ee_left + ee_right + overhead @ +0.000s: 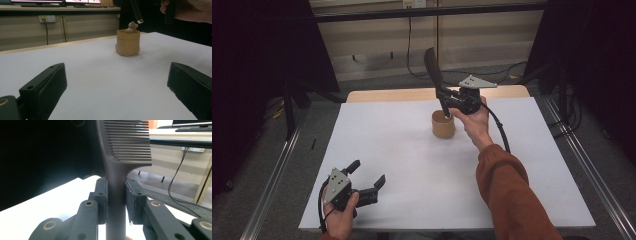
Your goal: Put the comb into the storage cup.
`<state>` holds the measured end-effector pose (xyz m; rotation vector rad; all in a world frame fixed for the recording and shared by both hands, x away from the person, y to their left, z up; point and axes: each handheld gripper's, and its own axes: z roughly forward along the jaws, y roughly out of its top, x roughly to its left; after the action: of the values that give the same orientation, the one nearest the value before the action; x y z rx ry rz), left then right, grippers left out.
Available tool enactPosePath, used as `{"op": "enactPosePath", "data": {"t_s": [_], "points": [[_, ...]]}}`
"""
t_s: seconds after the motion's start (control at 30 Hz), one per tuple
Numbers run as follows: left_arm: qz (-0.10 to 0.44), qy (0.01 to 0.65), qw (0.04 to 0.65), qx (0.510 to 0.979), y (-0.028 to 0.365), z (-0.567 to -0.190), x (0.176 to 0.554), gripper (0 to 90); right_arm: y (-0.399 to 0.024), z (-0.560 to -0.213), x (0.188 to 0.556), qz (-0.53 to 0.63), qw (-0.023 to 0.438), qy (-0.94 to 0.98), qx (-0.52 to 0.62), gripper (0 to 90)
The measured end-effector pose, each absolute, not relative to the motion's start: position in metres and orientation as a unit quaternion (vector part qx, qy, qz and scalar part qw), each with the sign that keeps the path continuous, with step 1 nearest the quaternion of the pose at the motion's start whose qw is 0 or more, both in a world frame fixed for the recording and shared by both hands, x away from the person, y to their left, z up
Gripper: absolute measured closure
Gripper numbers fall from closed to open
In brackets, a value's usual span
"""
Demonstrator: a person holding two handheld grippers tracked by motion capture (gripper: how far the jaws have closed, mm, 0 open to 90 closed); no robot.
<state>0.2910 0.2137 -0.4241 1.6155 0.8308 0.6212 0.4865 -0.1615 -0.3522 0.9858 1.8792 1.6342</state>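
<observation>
The right gripper (451, 101) is clamping a dark comb (432, 67) by its handle, with both jaws pressing on the handle's sides. The comb is standing nearly upright, teeth end raised, and its lower handle tip (140, 21) is hanging just above the rim of the tan cup (443, 125). A small bear-shaped figure (132, 26) is sitting inside the cup, head showing over the rim. The left gripper (368, 181) is resting well apart from the cup, at the near left edge of the white table (412, 165), jaws spread wide and holding nothing, pointing toward the cup.
</observation>
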Motion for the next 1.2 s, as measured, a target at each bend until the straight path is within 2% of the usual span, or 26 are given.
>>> {"op": "enactPosePath", "data": {"t_s": [1.2], "points": [[0.259,0.352,0.573,0.694,0.212,-0.425,0.291,2.6,-0.156,-0.388,0.502,0.567,0.222,0.708,0.357,72.9]]}}
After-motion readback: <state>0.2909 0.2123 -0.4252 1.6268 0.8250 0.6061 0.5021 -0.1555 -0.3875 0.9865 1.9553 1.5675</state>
